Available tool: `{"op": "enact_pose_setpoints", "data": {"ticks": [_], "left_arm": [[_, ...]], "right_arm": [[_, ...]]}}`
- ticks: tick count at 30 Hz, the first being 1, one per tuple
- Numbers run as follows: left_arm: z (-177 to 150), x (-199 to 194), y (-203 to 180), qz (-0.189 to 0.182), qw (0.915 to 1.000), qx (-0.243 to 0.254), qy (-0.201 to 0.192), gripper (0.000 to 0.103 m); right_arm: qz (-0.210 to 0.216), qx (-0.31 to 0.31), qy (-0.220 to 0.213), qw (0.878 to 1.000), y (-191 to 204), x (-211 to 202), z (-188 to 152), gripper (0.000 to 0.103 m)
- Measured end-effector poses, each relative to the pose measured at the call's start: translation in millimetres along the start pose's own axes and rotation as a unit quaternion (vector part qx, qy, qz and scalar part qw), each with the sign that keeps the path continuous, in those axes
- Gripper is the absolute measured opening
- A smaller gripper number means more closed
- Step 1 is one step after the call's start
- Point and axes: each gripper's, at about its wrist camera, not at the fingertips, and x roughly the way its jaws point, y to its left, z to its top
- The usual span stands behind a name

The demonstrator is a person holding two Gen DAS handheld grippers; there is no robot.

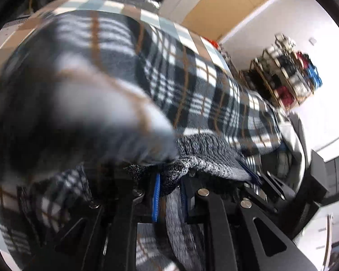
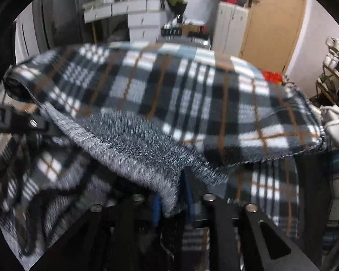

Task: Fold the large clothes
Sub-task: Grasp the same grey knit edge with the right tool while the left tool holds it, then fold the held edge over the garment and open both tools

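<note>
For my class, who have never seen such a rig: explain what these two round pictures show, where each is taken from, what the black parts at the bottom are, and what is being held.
There is no robot. A person holds a black two-finger gripper in each hand, and a wide-angle camera on each looks forward along its fingers, hence the round, bent pictures.

One picture is from the left gripper, the other from the right gripper. The black bars at the bottom are each gripper's own frame.

Both have the same large plaid fleece garment, black, white and blue-grey with brown lines and a speckled grey inside, between their blue-padded fingers. The left is shut on it; the right's fingers stand a little apart around the cloth. The garment hangs over a checked surface. The left gripper also shows in the right view.
</note>
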Motion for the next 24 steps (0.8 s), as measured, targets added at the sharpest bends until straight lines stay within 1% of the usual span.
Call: {"op": "enact_pose_setpoints", "data": {"ticks": [1, 2, 3, 4, 5, 6, 8, 10, 12, 14, 15, 17, 18, 20, 22, 23, 24], "left_arm": [[0.6, -2.5, -4.6, -0.002, 0.9999, 0.008, 0.015, 0.012], [-1.5, -4.2, -7.3, -0.006, 0.9996, 0.015, 0.024, 0.013], [-1.9, -8.0, -11.0, -0.009, 0.999, 0.028, 0.034, 0.019], [-2.1, -11.9, -12.6, 0.002, 0.9984, 0.036, 0.044, 0.038], [-2.0, -16.0, -11.3, 0.013, 0.9981, 0.037, 0.048, 0.048], [-0.8, -22.0, -9.9, 0.016, 0.9981, 0.037, 0.046, 0.06], [2.5, -34.2, -7.2, 0.006, 0.998, 0.046, 0.043, 0.061], [9.8, -48.7, -4.0, 0.01, 0.9983, 0.046, 0.035, 0.061], [16.5, -58.1, -4.3, 0.004, 0.9985, 0.05, 0.022, 0.061], [26.7, -66.7, -4.6, -0.008, 0.9987, 0.05, 0.011, 0.061], [24.7, -70.2, -2.2, -0.029, 0.9985, 0.046, 0.009, 0.061], [37.5, -65.3, -11.2, -0.078, 0.996, 0.041, 0.015, 0.061], [45.7, -61.1, -14.7, -0.096, 0.9942, 0.038, 0.03, 0.061], [61.8, -58.3, -18.2, -0.117, 0.9917, 0.03, 0.046, 0.061], [69.4, -55.9, -23.7, -0.121, 0.9898, 0.016, 0.073, 0.061], [66.4, -56.9, -27.4, -0.139, 0.9862, 0.015, 0.088, 0.061], [62.5, -60.7, -34.8, -0.162, 0.9822, 0.019, 0.093, 0.061]], "right_arm": [[-0.004, -0.006, -0.006, 1.0, 1.0, -3.4, -1.0, 0.026], [-0.002, -0.006, -0.005, 1.0, 0.3, -5.5, -1.2, 0.042], [0.012, -0.002, 0.001, 1.0, -0.5, -7.2, -0.6, 0.066], [0.034, 0.004, 0.006, 0.999, -0.7, -9.7, -0.6, 0.074], [0.045, 0.002, 0.004, 0.999, -0.4, -14.1, -2.1, 0.08], [0.049, -0.009, 0.003, 0.999, 3.4, -17.5, -3.3, 0.08], [0.05, -0.03, -0.002, 0.998, 13.0, -25.6, -7.0, 0.08], [0.081, -0.029, -0.014, 0.996, 17.0, -34.1, -6.8, 0.08], [0.104, -0.009, -0.022, 0.994, 13.0, -40.6, -4.9, 0.08], [0.141, 0.018, -0.036, 0.989, 5.8, -45.7, -2.1, 0.08], [0.157, 0.036, -0.046, 0.986, 0.5, -48.0, -0.6, 0.08], [0.184, 0.068, -0.06, 0.979, -7.0, -52.0, -4.8, 0.08], [0.192, 0.086, -0.068, 0.975, -12.8, -54.2, -5.7, 0.08], [0.197, 0.109, -0.08, 0.971, -20.7, -60.8, -11.9, 0.08], [0.196, 0.127, -0.086, 0.969, -31.2, -60.3, -12.8, 0.081], [0.193, 0.133, -0.085, 0.968, -32.5, -62.1, -16.2, 0.081], [0.193, 0.139, -0.082, 0.968, -35.9, -59.6, -16.1, 0.081]]}}
